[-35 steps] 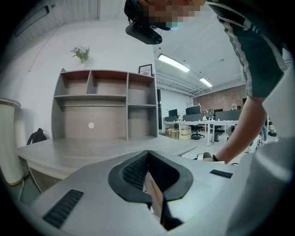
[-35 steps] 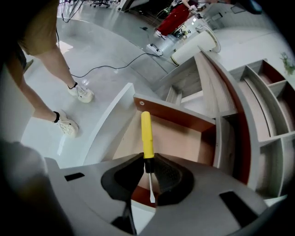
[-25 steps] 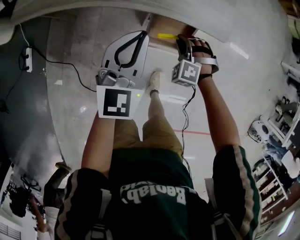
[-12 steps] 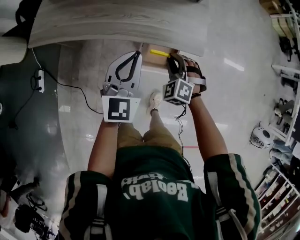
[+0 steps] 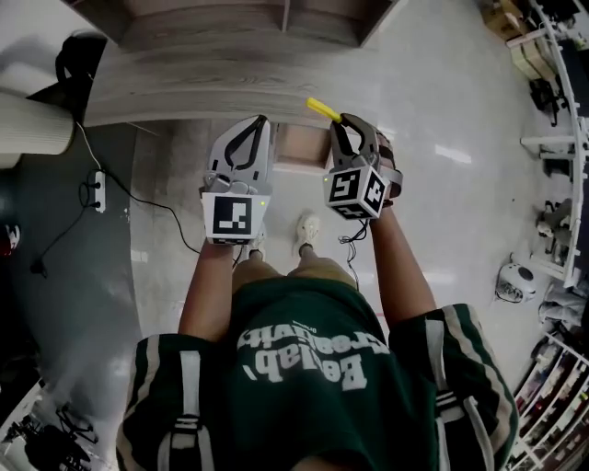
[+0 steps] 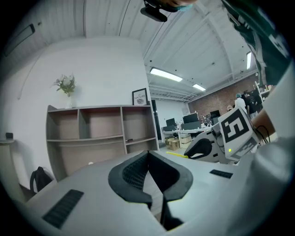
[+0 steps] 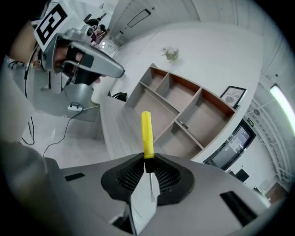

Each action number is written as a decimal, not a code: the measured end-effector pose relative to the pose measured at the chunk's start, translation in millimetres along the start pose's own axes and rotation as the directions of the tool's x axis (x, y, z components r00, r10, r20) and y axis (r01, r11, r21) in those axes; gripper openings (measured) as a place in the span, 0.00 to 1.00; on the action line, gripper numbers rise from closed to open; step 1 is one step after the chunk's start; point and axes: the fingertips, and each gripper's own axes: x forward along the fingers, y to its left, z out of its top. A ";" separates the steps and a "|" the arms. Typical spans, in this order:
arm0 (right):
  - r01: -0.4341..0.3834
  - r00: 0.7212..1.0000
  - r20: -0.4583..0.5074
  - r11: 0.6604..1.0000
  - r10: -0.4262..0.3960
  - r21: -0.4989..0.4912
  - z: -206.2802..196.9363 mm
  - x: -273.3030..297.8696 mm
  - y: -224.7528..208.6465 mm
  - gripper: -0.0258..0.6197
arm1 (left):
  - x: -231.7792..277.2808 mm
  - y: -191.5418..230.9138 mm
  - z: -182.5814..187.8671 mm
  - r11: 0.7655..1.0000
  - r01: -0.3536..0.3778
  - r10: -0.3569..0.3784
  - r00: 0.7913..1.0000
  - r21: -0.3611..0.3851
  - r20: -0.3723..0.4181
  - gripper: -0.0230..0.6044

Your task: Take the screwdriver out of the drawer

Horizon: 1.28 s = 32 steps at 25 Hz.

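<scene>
The screwdriver has a yellow handle and a black collar, and its thin metal shaft runs back between the jaws. My right gripper is shut on that collar, with the handle sticking out past the tips. It hangs in front of the grey wooden table's edge, above the open brown drawer. My left gripper is beside it on the left, shut with its tips touching and nothing between them. The left gripper view shows the right gripper carrying the screwdriver.
An open shelf unit stands on the table behind the edge. On the shiny floor to the left lie a power strip and its cable. The person's shoes are below the grippers. Racks stand at the far right.
Both grippers have risen from beside the drawer to the table's edge. The right one has carried the screwdriver up out of the drawer and rolled, so the handle now points up and left.
</scene>
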 end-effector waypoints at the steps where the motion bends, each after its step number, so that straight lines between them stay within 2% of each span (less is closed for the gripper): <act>1: 0.013 1.000 0.014 1.000 -0.013 0.024 5.5 -7.3 -6.9 0.17 | -1.5 -3.0 6.6 1.000 0.008 -0.008 1.000 0.002 0.004 0.06; 4: 0.053 0.997 0.057 0.992 -0.060 0.118 22.5 -23.1 -25.1 0.17 | -4.4 -8.3 22.6 1.000 0.026 -0.026 0.999 0.002 0.025 0.06; 8: 0.072 0.988 0.115 0.963 -0.105 0.260 47.4 -39.7 -43.6 0.17 | -6.1 -12.5 37.4 0.999 0.046 -0.045 0.998 -0.014 0.042 0.06; 11: 0.086 0.975 0.166 0.942 -0.147 0.324 61.8 -54.1 -59.0 0.17 | -5.8 -12.4 54.5 0.998 0.053 -0.051 0.996 -0.025 0.074 0.06; 14: 0.089 0.955 0.228 0.918 -0.188 0.386 75.4 -72.2 -74.4 0.17 | -6.4 -8.4 76.8 0.999 0.044 -0.043 0.993 -0.003 0.113 0.06; 17: 0.077 0.938 0.275 0.901 -0.211 0.428 89.5 -85.8 -80.8 0.17 | -9.8 1.4 95.0 0.999 0.034 -0.034 0.991 0.006 0.129 0.06; 24: -0.026 0.896 0.386 0.843 -0.218 0.537 109.4 -124.2 -83.4 0.17 | -27.8 -0.3 120.6 0.999 0.042 -0.039 0.988 -0.013 0.149 0.06; 27: -0.034 0.882 0.410 0.838 -0.231 0.544 114.2 -137.2 -83.5 0.17 | -34.5 -4.1 127.6 0.999 0.044 -0.040 0.987 -0.026 0.155 0.06; 32: -0.043 0.873 0.425 0.830 -0.240 0.556 117.8 -152.9 -77.2 0.17 | -42.8 -10.1 134.7 0.999 0.051 -0.052 0.986 0.013 0.160 0.06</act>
